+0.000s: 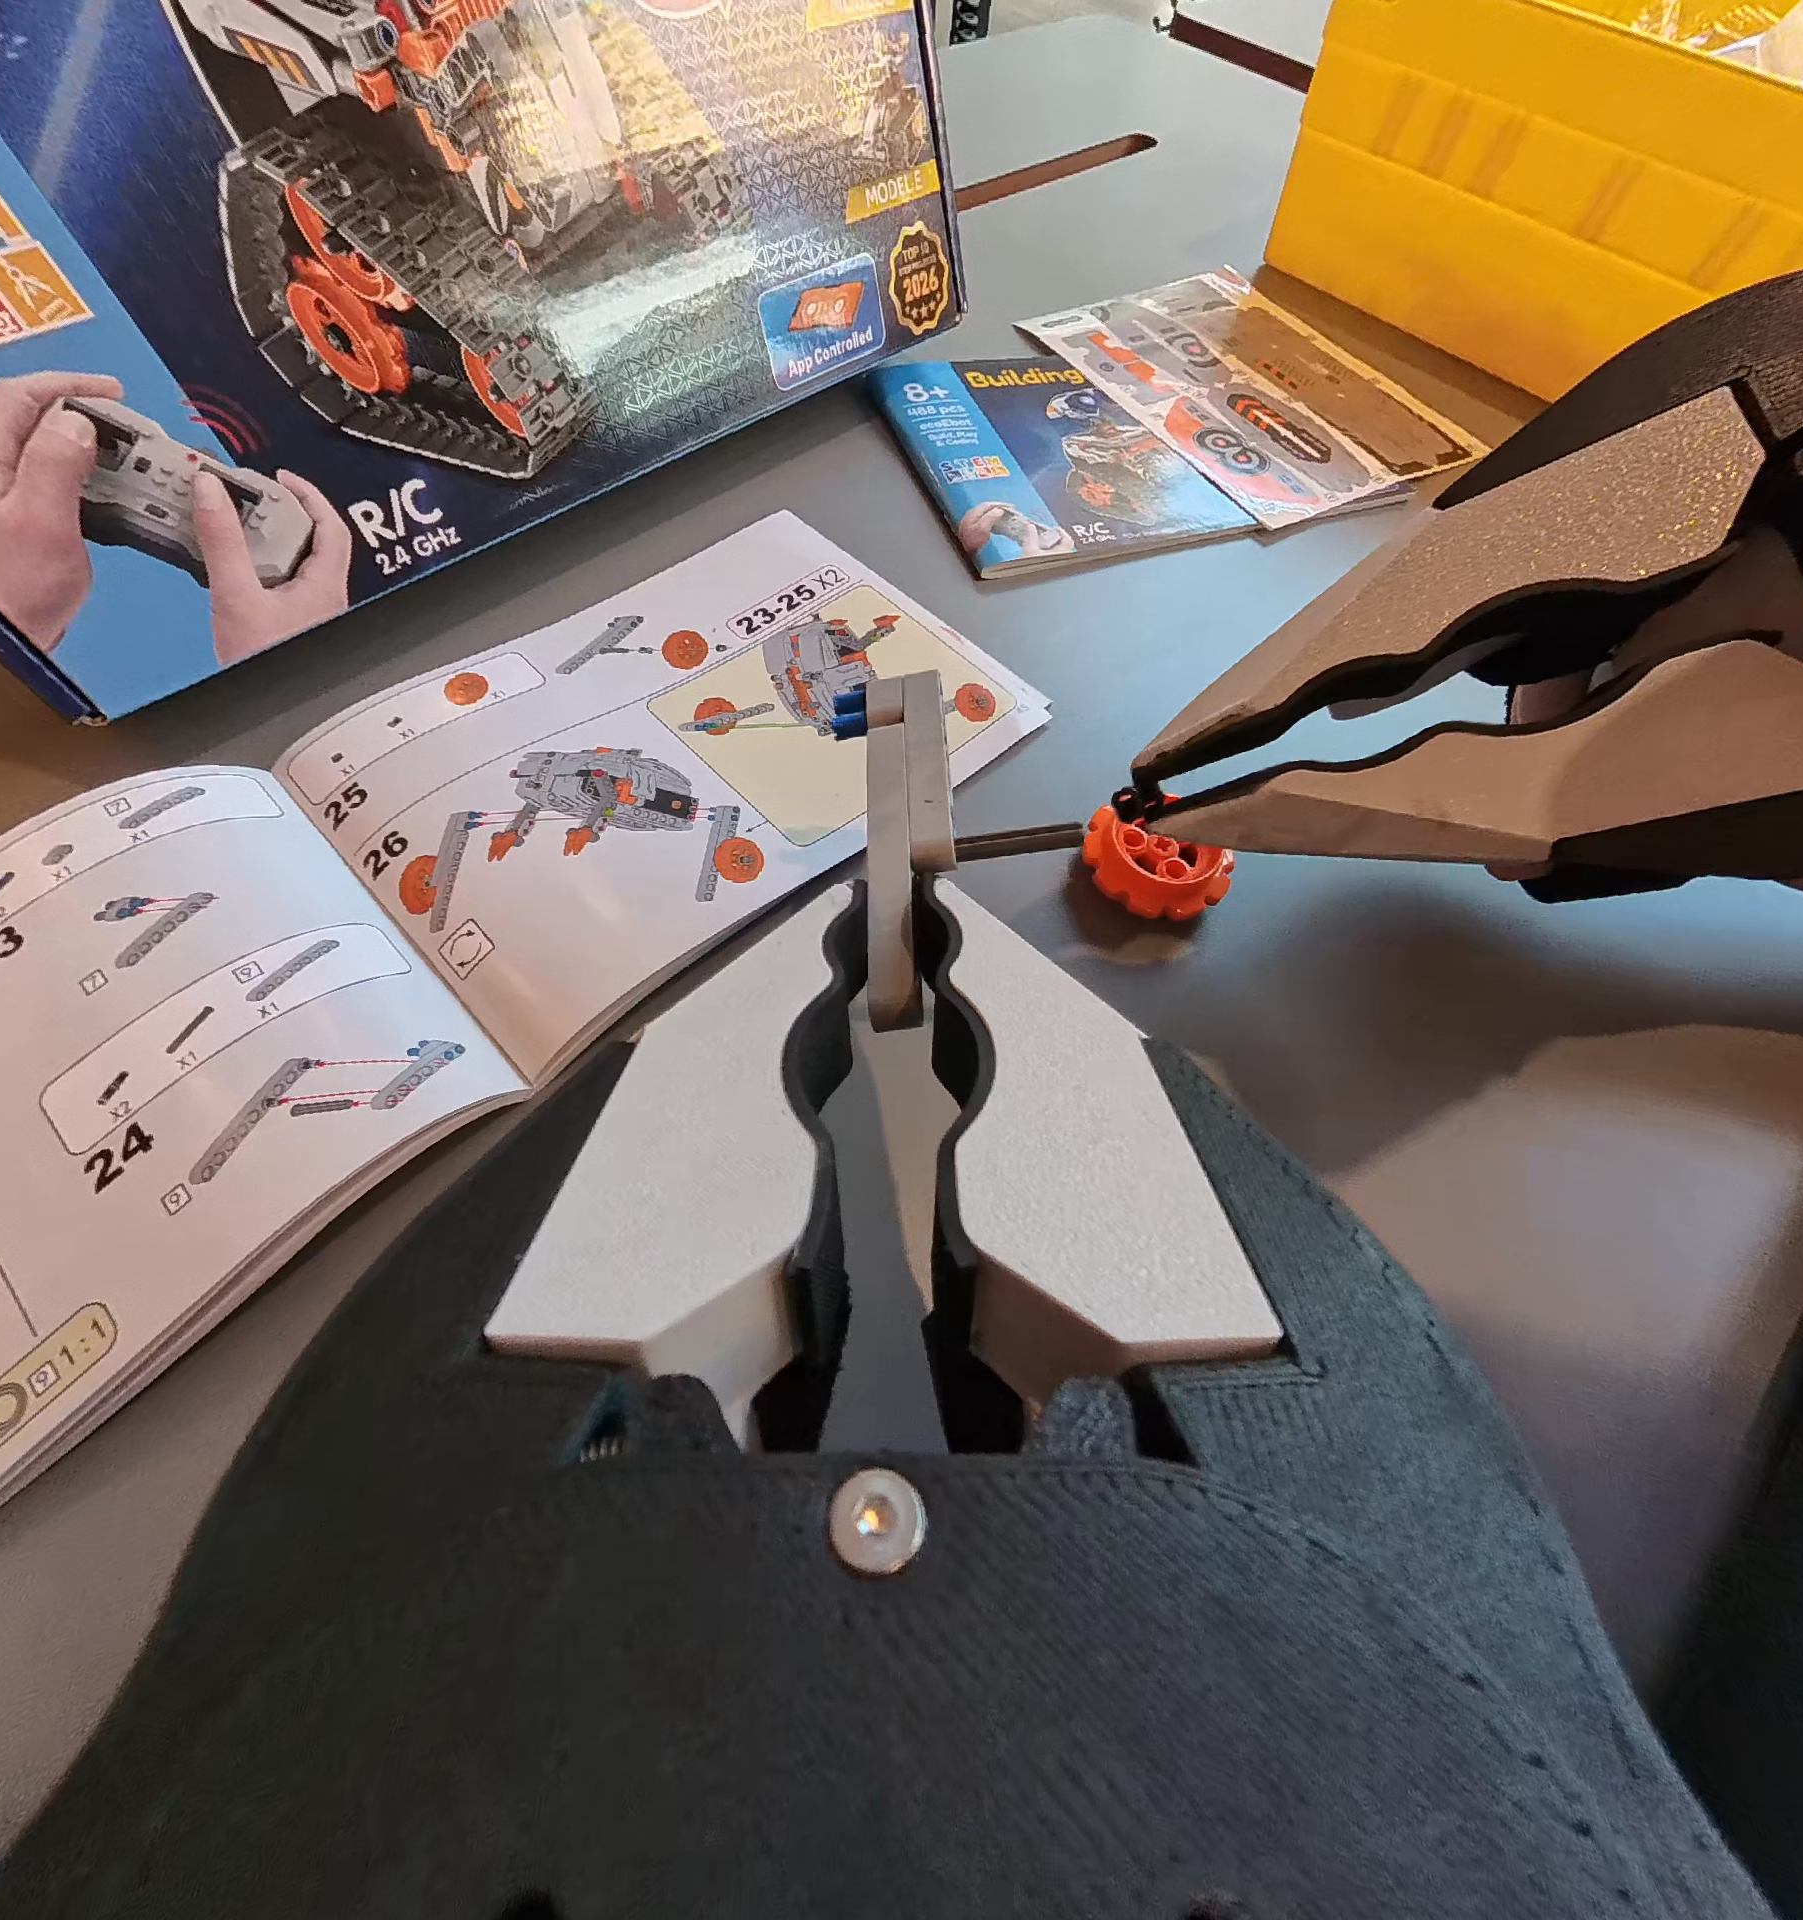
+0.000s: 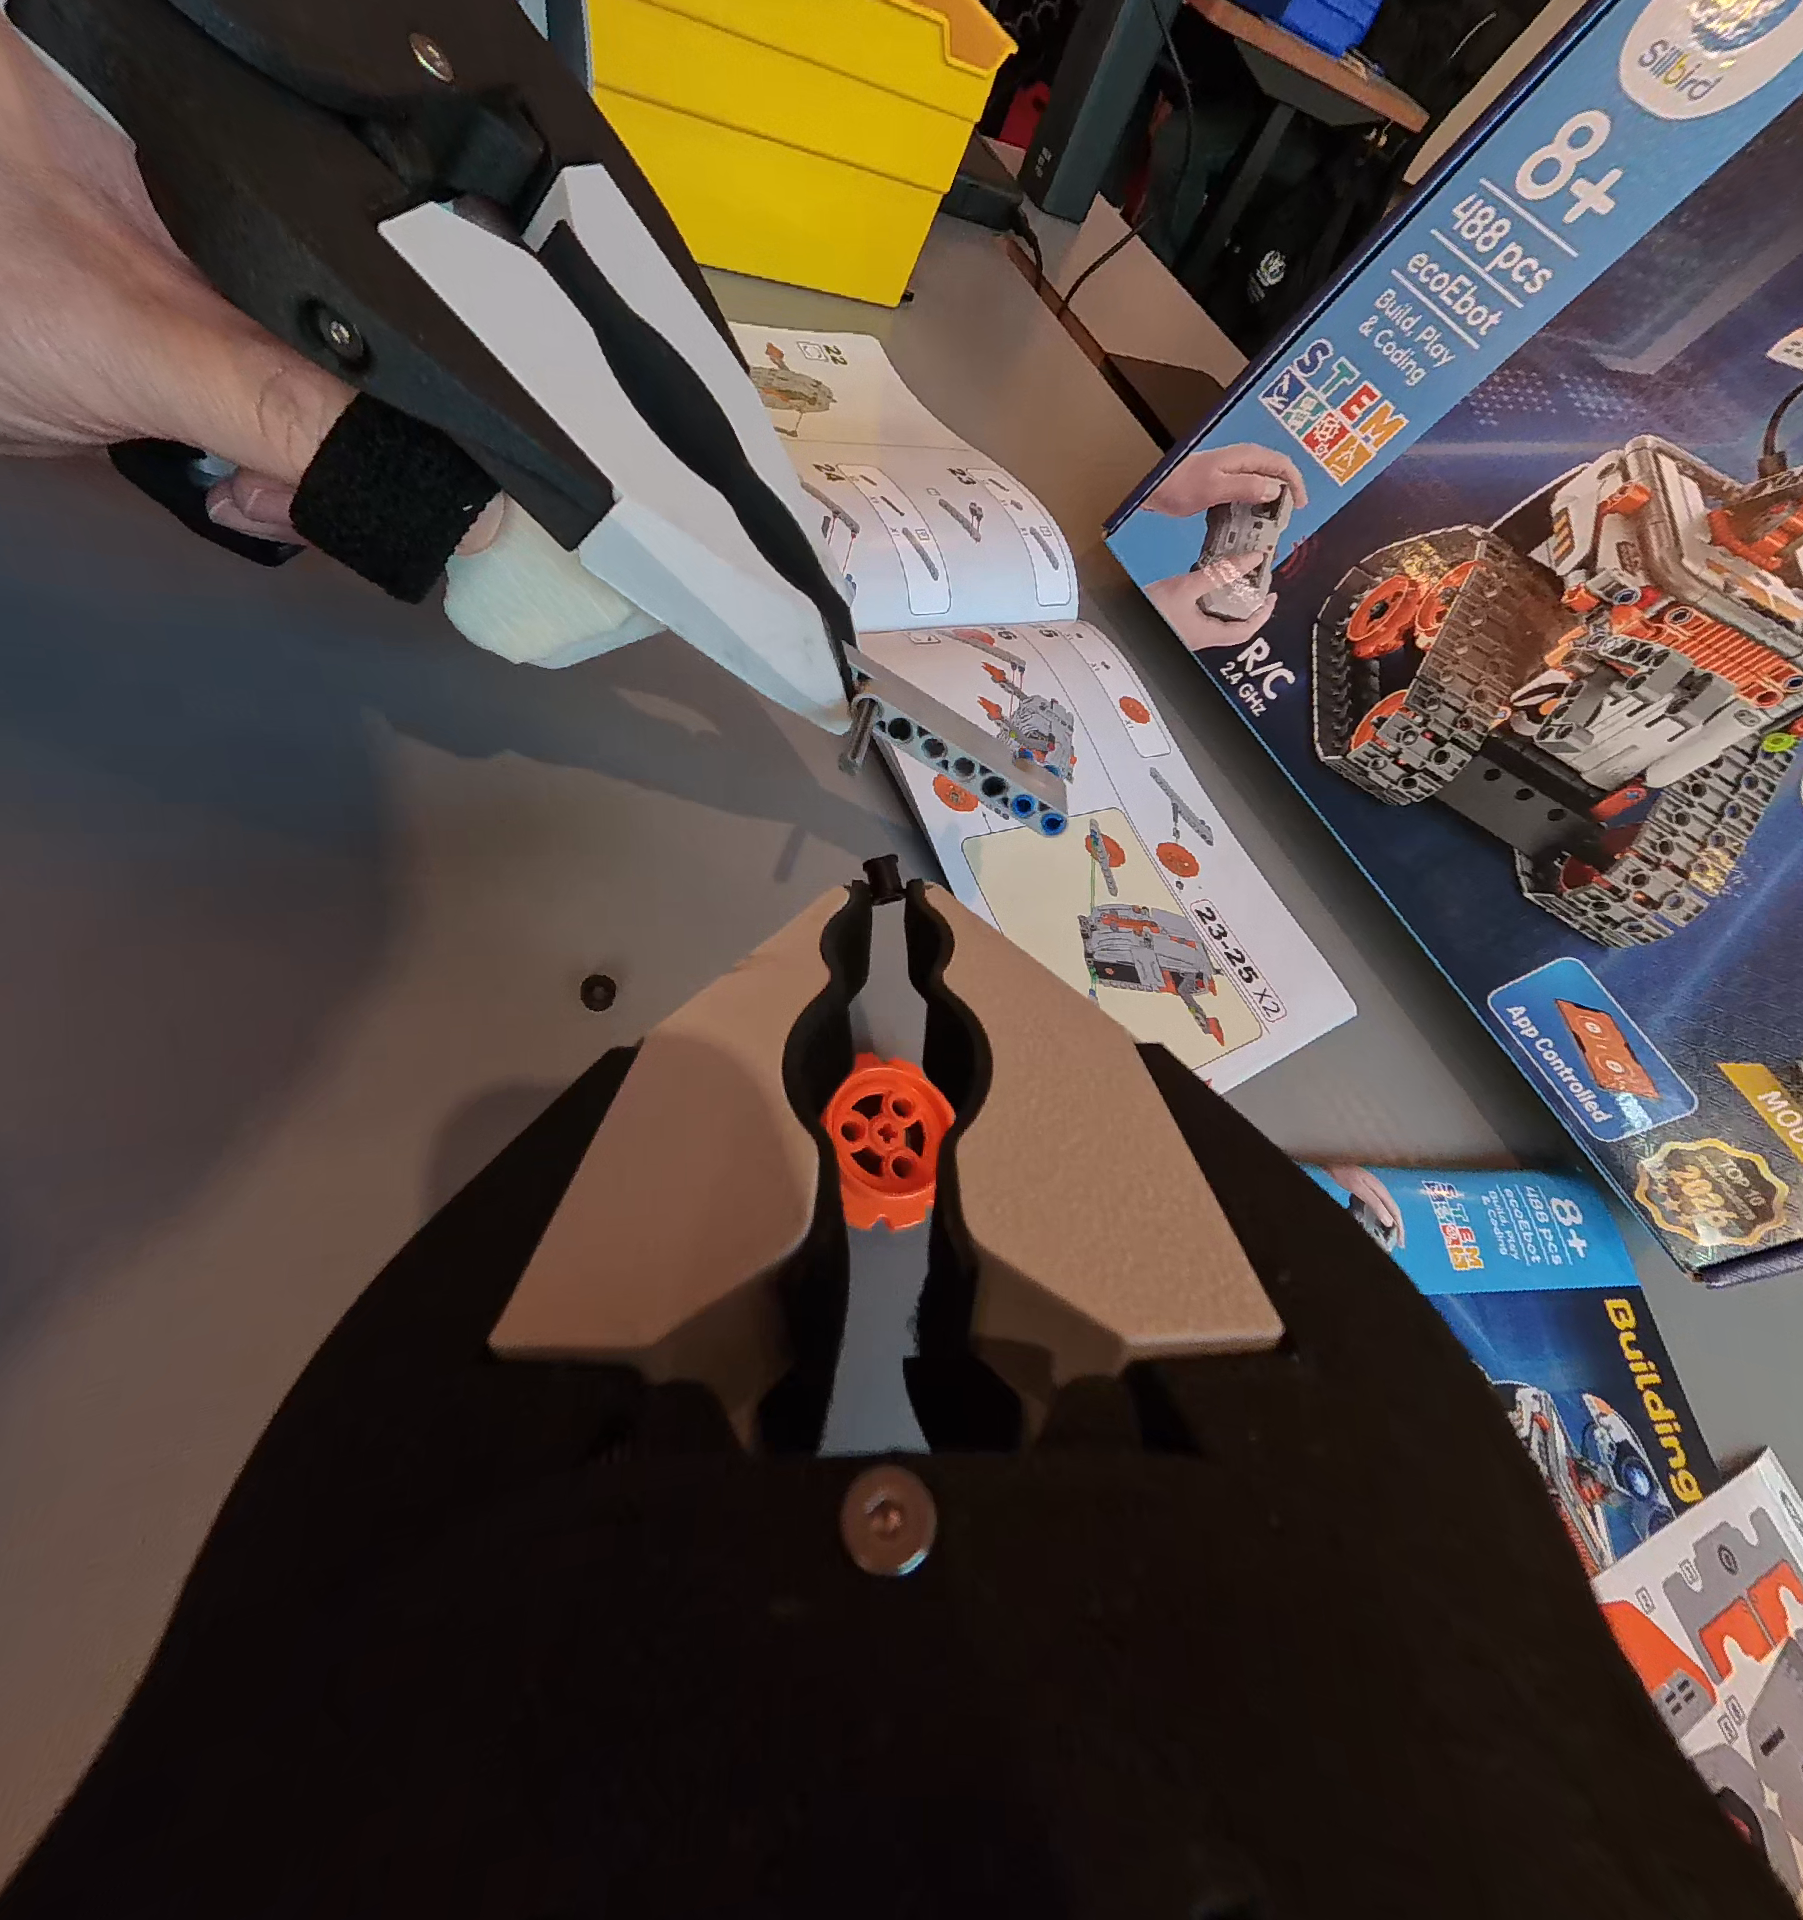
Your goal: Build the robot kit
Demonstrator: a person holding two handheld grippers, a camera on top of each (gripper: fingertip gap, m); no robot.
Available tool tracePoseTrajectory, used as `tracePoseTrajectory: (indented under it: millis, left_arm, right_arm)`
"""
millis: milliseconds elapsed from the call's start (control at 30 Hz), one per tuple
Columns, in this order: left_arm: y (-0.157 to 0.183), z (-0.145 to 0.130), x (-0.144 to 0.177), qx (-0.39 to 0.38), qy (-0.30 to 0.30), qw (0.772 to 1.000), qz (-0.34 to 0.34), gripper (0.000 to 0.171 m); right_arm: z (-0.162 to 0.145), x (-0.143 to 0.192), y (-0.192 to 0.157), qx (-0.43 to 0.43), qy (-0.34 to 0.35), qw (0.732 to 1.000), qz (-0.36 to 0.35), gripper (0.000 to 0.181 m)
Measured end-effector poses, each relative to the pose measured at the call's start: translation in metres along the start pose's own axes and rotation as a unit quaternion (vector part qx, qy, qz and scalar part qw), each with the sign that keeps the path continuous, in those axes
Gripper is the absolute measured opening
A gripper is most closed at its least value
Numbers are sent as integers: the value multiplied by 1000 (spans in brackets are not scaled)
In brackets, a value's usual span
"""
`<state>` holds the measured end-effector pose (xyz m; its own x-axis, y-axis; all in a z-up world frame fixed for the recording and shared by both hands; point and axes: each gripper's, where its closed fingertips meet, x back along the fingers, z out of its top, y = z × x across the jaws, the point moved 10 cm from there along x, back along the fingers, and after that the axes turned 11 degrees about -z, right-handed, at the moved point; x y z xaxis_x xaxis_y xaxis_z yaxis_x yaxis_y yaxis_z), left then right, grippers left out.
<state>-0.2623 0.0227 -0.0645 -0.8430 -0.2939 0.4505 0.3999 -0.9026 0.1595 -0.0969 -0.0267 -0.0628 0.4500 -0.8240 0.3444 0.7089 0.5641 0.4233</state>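
Two grippers in view, both clenched on parts, over a grey table [image 1: 1396, 1039].

Far L: open instruction booklet [image 1: 253, 987] lies flat; big toy box [image 1: 409, 312] stands behind it.

Centre: left gripper [image 1: 892, 904] is closed tight on a grey beam [image 1: 907, 831], gripped near one end. The beam runs fwd over the booklet's right page, w/ blue pins [image 1: 847, 715] at its far end. A dark axle [image 1: 1022, 836] sticks out sideways from the beam near the jaws, pointing toward the wheel. Right wrist view confirms: the beam [image 2: 959, 769] has a row of holes, axle [image 2: 855, 743] just at the tips of left gripper [image 2: 840, 686].

R of centre: orange wheel [image 1: 1157, 862] rests flat on the table, near the axle tip, not on it. Right gripper [image 1: 1136, 795] pinches a small black bush [image 2: 881, 871] at its very tips, over the wheel's rim; contact btwn bush and wheel cannot be told.

Far R: closed booklet [image 1: 1063, 468], sticker sheet [image 1: 1240, 405], yellow bin [image 1: 1551, 208].
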Motion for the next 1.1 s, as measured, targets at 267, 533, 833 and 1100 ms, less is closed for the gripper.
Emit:
tracePoseTrajectory:
  millis: [267, 533, 833, 1100]
  left_arm:
    - [-1, -1, 0, 0, -4, 1000, 3, 7]
    - [-2, -1, 2, 5, -2, 1000, 4, 7]
    - [-3, -1, 1, 32, 4, 999, -14, 6]
    - [1, 1, -1, 16, 3, 1000, 4, 6]
  right_arm:
    - [-2, 0, 2, -5, -4, 1000, 3, 5]
    - [-3, 0, 2, -5, -7, 1000, 3, 5]
    - [0, -1, 1, -14, 4, 1000, 7, 4]
    - [7, -6, -3, -66, 12, 997, 25, 5]
